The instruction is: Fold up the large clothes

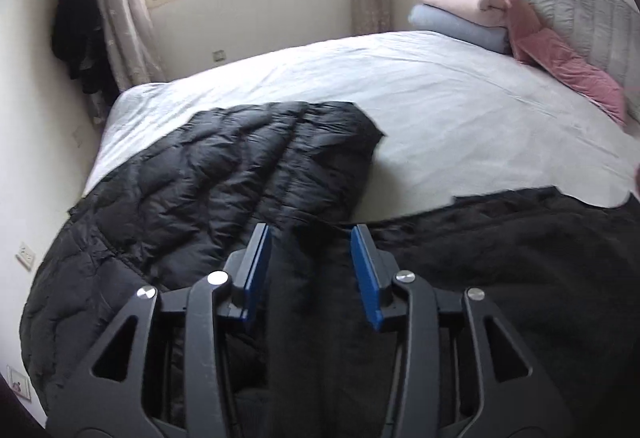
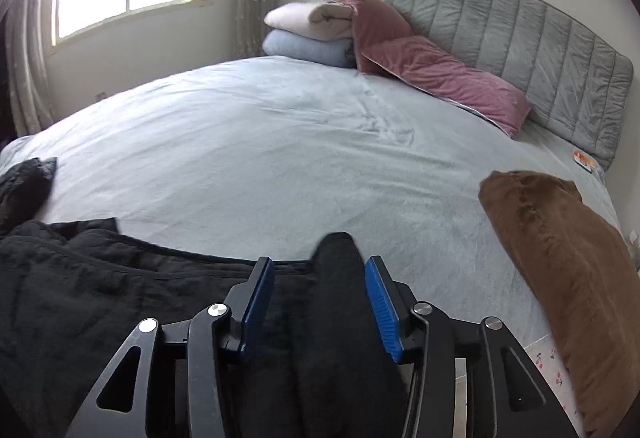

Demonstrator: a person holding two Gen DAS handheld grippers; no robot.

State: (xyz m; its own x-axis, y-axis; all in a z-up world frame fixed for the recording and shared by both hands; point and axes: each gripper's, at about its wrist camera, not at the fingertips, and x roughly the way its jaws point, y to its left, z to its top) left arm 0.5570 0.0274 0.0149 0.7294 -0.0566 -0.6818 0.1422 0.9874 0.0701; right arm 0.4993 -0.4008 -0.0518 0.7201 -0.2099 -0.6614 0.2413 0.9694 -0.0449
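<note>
A large black quilted coat (image 1: pixel 224 178) lies spread over the near side of the bed, its fuzzy black lining (image 1: pixel 520 238) turned up to the right. My left gripper (image 1: pixel 311 234) hovers over the coat's middle. Its blue pads stand apart, and a ridge of black fabric lies loosely between them. In the right wrist view the same black garment (image 2: pixel 80 278) covers the near left. My right gripper (image 2: pixel 320 262) is open at the coat's right edge, and a bunched fold of black fabric (image 2: pixel 336 250) rises between its pads, close to the right one.
The pale sheet (image 2: pixel 280 142) stretches back to a grey padded headboard (image 2: pixel 520 38). Folded pink and blue blankets (image 2: pixel 304 34) and a pink quilt (image 2: pixel 440 74) lie against the headboard. A brown cloth (image 2: pixel 560 258) lies at the right edge of the bed. Dark clothes (image 1: pixel 76 30) hang by the curtain.
</note>
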